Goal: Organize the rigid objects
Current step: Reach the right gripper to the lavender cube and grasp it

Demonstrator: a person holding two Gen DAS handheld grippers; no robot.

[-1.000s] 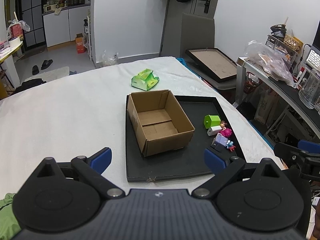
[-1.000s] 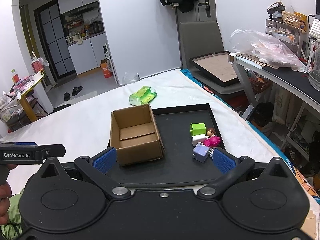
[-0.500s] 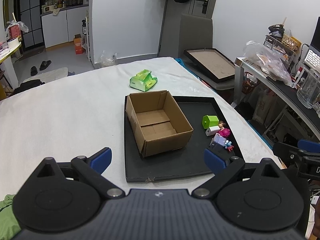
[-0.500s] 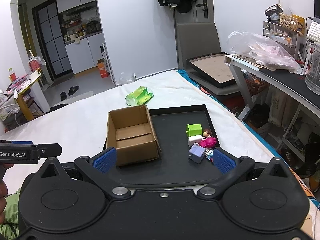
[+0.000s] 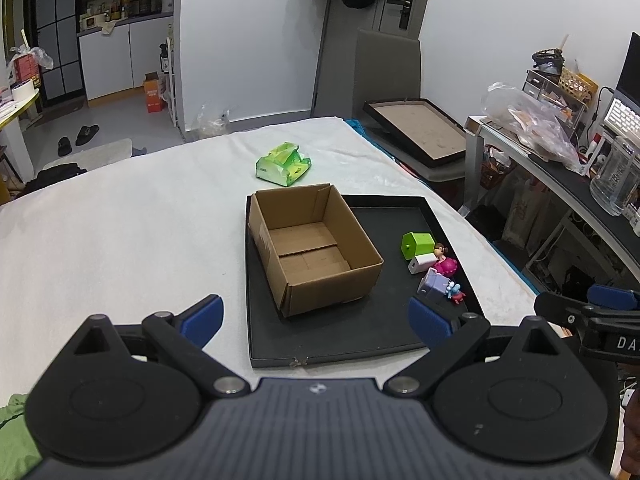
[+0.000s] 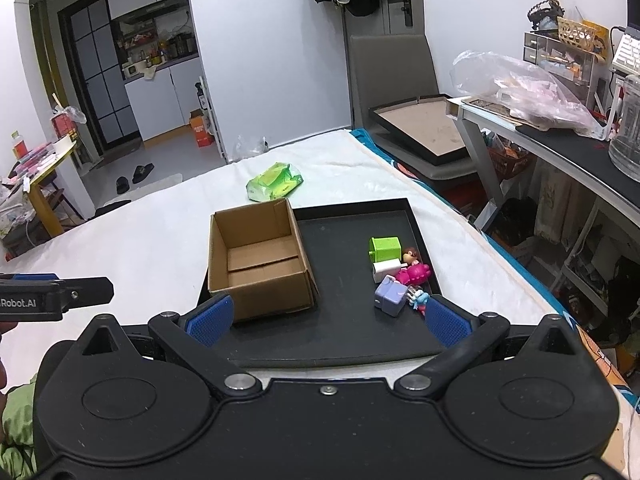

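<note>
An open, empty cardboard box [image 5: 316, 248] [image 6: 260, 264] stands on the left part of a black tray [image 5: 360, 332] [image 6: 352, 220] on the white-covered table. On the tray's right side lies a cluster of small toys: a green block [image 5: 417, 245] [image 6: 385, 248], a white block [image 5: 423, 263] [image 6: 386, 269], a pink doll [image 5: 447, 266] [image 6: 414, 272], a lilac cube [image 5: 432, 284] [image 6: 391, 295] and a tiny blue-red figure [image 5: 455, 291] [image 6: 420, 299]. My left gripper [image 5: 316, 316] is open and empty, held before the tray's near edge. My right gripper [image 6: 326, 318] is open and empty, above the tray's near edge.
A green wipes pack [image 5: 283, 164] [image 6: 275, 182] lies on the table beyond the box. A grey chair [image 5: 386, 68] holding a framed board [image 5: 420, 130] stands at the far right. A cluttered desk [image 6: 560, 132] runs along the right. The other gripper shows at each view's edge [image 5: 596, 312] [image 6: 52, 294].
Both views have pulled back and risen slightly, so the tray and box sit a little farther off. Both grippers stay open; no object has moved.
</note>
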